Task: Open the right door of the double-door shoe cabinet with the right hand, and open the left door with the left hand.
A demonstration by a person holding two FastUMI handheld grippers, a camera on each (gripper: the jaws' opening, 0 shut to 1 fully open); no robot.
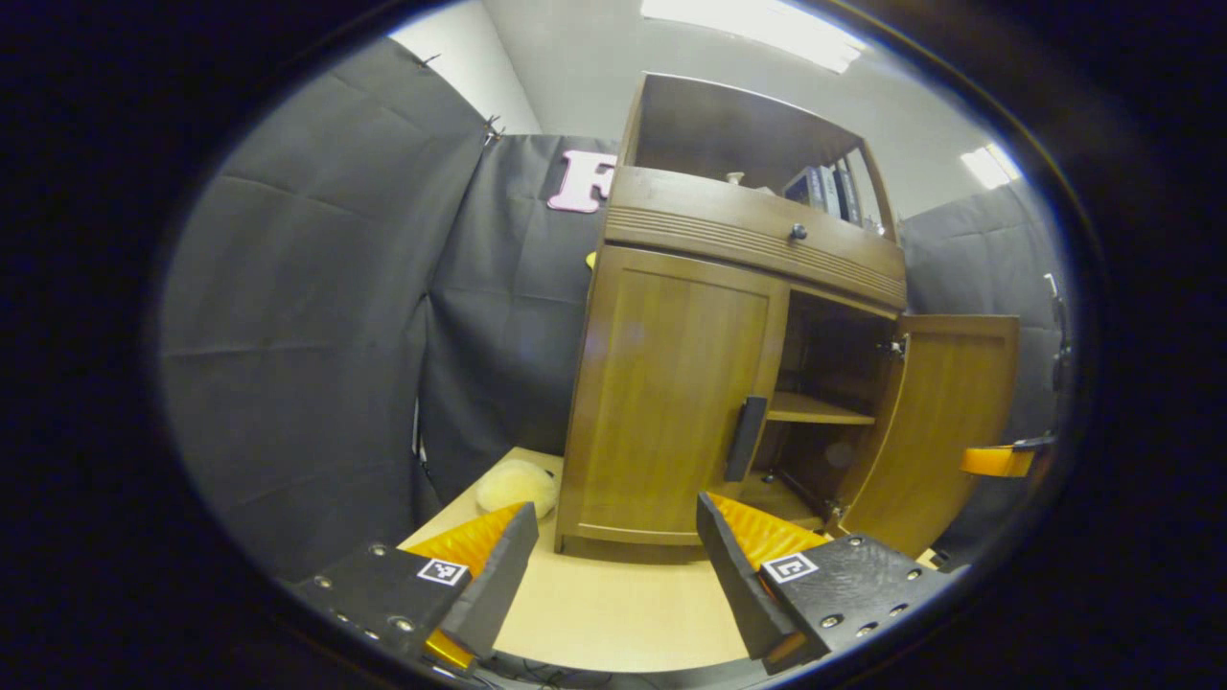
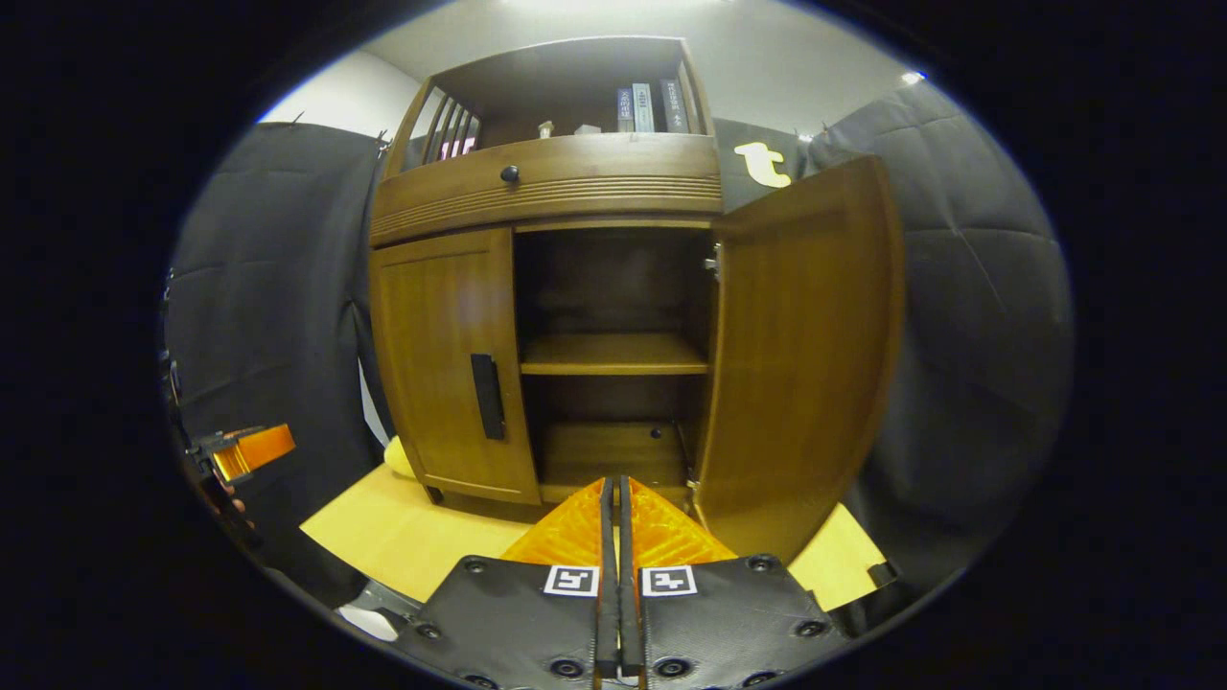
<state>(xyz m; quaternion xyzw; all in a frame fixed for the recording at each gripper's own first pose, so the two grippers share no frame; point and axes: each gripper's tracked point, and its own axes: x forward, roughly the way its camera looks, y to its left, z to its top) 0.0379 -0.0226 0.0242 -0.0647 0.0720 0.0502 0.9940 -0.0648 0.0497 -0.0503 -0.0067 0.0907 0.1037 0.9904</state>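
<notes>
A brown wooden shoe cabinet (image 1: 748,240) (image 2: 546,182) stands on a light wooden platform. Its right door (image 1: 944,422) (image 2: 805,355) is swung wide open, showing a shelf (image 2: 613,355) with nothing on it. The left door (image 1: 671,393) (image 2: 446,355) is closed, with a dark vertical handle (image 1: 745,438) (image 2: 487,396) on its inner edge. My left gripper (image 1: 613,556) is open, low in front of the left door and short of the handle. My right gripper (image 2: 613,537) is shut on nothing, in front of the open compartment. The other gripper (image 1: 1002,460) (image 2: 249,450) shows at each view's edge.
Books (image 2: 652,107) and small items sit in the open top shelf above a drawer with a round knob (image 1: 798,231) (image 2: 509,173). A pale soft lump (image 1: 518,484) lies on the platform (image 1: 613,613) left of the cabinet. Black cloth walls surround the booth.
</notes>
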